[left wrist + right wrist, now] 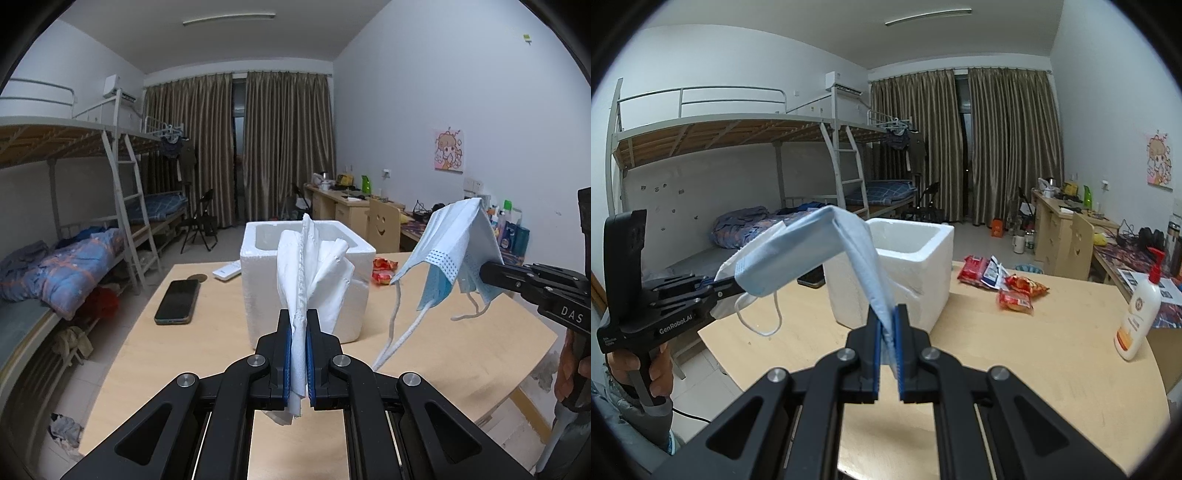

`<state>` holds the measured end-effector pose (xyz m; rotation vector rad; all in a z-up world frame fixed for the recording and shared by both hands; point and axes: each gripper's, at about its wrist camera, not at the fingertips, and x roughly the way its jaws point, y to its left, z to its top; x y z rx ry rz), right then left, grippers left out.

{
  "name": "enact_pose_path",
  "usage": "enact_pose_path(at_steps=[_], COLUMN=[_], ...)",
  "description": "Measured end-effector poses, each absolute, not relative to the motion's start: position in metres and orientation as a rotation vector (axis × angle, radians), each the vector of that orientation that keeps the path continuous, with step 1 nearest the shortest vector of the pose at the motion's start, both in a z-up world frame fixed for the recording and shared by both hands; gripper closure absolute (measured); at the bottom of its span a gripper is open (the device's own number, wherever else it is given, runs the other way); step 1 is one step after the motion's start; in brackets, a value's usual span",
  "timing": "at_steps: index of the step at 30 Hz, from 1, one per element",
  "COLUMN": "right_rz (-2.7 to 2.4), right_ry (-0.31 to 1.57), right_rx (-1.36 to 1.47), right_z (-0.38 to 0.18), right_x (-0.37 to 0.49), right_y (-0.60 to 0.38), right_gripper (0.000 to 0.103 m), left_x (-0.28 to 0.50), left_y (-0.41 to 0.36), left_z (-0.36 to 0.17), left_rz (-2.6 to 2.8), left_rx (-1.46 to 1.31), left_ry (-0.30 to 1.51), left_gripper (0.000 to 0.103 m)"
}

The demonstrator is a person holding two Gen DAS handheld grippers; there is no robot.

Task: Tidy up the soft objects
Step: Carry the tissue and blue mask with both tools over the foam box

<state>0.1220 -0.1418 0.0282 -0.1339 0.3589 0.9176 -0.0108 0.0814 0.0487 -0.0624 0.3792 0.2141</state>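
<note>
Left tongs (298,332): clamped on a white tissue (314,269), blue pads pressed flat on its lower part

Tissue: held above the table (221,365), in front of the foam box (255,266); long axis upright, loose crumpled end fanning upward, a short tail hanging below the pads

Right tongs (888,328): clamped on one edge of a blue mask (812,251)

Mask: in the air above the table, on the near side of the box; folded over itself, one panel rising from the pads up and to the left to a crease, the other dropping away left; white ear loops (764,317) dangle from the low end

Left view only: phone (177,301) face up on the table left of the box, a white remote (227,271) beyond it, mask seen from the side with its loops hanging toward the tabletop, right tongs entering from the right edge

Right view only: lotion bottle (1137,321) with red pump standing at the table's right edge, red snack packets (1015,291) right of the box, the box's open top, a hand (646,369) on the left tool's grip at lower left

Both views: box standing upright on the table, bunk beds (738,184) along the left wall

Box interior: contents cannot be told from either view
</note>
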Motion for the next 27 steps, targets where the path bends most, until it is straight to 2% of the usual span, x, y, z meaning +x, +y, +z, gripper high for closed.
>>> enact_pose_path(at_steps=[14,27], right_rz=[0.943,0.933], right_ry=[0.363,0.351], right_rx=[-0.152,-0.166], right_z=[0.040,0.059], right_x=[0.141,0.167], right_y=[-0.118,-0.102], right_gripper=[0.094,0.094], left_x=[0.000,0.046], left_y=[0.092,0.110], left_z=[0.060,0.075], left_rz=[0.227,0.224], left_rx=[-0.063,-0.056], left_ry=[0.370,0.377], left_gripper=[0.096,0.096])
